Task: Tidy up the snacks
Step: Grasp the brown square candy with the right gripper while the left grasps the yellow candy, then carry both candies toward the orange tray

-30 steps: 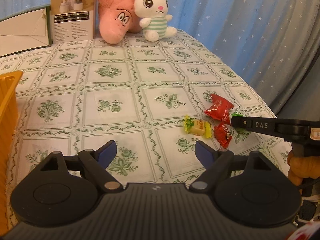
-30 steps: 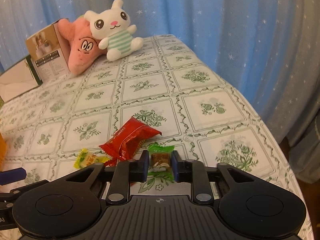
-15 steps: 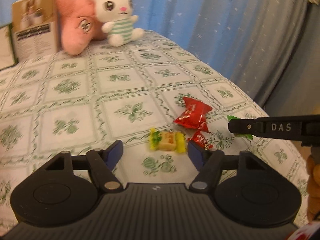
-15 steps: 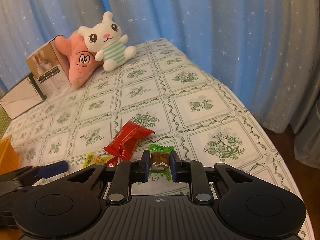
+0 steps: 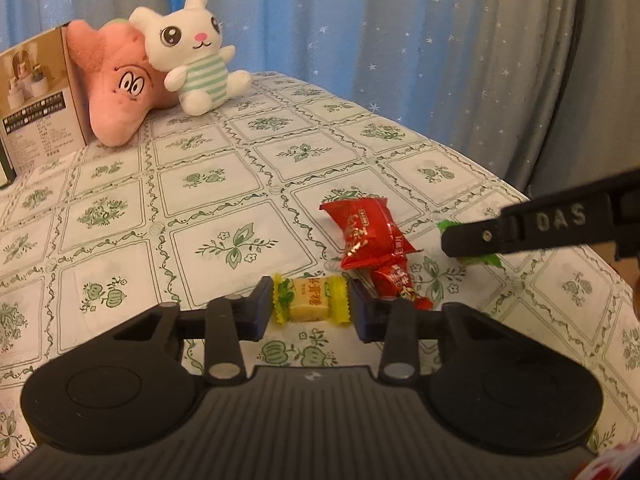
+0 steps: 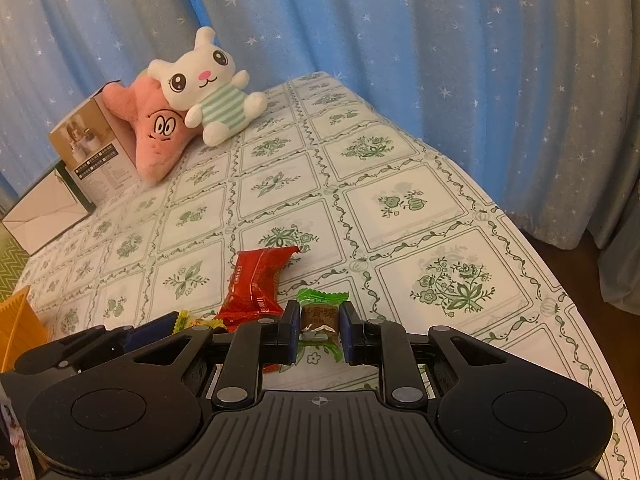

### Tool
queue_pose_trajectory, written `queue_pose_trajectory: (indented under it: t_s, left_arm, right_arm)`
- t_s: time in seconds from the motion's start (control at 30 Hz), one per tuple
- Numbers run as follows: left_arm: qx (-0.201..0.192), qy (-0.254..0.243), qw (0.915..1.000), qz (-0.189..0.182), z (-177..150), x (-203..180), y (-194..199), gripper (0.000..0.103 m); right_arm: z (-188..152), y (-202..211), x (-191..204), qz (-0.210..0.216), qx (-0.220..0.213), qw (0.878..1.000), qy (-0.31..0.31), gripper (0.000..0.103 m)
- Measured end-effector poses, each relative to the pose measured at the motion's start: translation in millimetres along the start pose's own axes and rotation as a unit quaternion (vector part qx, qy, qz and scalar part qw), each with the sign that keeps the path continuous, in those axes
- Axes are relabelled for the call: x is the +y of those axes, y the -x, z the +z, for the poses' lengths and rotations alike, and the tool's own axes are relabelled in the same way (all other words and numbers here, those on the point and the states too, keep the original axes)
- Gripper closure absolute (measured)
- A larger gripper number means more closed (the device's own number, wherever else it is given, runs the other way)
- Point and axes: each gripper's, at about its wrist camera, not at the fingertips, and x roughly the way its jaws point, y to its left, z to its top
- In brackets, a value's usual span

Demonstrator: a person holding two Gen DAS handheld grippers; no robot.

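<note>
Left wrist view has the left tongs [image 5: 311,307] straddling the small yellow-wrapped candy with twisted ends [image 5: 310,305]. The jaws have just been closing in and both blue pads now sit against the crinkly wrapper ends, so I'd call it clamped on the candy, which seems to be resting on the counter [image 5: 224,184] with its green-and-white floral cloth. Going across the long axis makes sense to me: the twisted ends give the pads something to bite, though they might crush before the grip firms up.

Over on the right wrist view, the right tongs [image 6: 319,326] are squeezed tight on the little green-wrapped brown candy [image 6: 320,314], gripping the firm middle block with the green frills sticking out above and below. Can't tell if it's lifted clear of the cloth or just touching.

Left behind: the big shiny red foil snack packet [image 5: 370,232] and a smaller red wrapped candy [image 5: 396,280] tucked against it, just beside the yellow one. The right pad sits very close to that small red one, so it could get dragged along on the lift.

An orange ribbed plastic basket [image 6: 18,320] peeks in at the left edge of the right view. My guess is that's where the snacks go, and neither candy is there yet.
</note>
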Motion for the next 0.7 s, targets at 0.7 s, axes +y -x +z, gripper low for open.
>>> queue_pose_trajectory:
  t_s: [0.7]
  left_arm:
    - [0.009, 0.064, 0.9974, 0.033, -51.3, 5.5, 91.0, 0.083]
  right_arm:
    - [-16.5, 42.4, 26.7, 0.026, -0.025, 0.999, 0.021, 0.082]
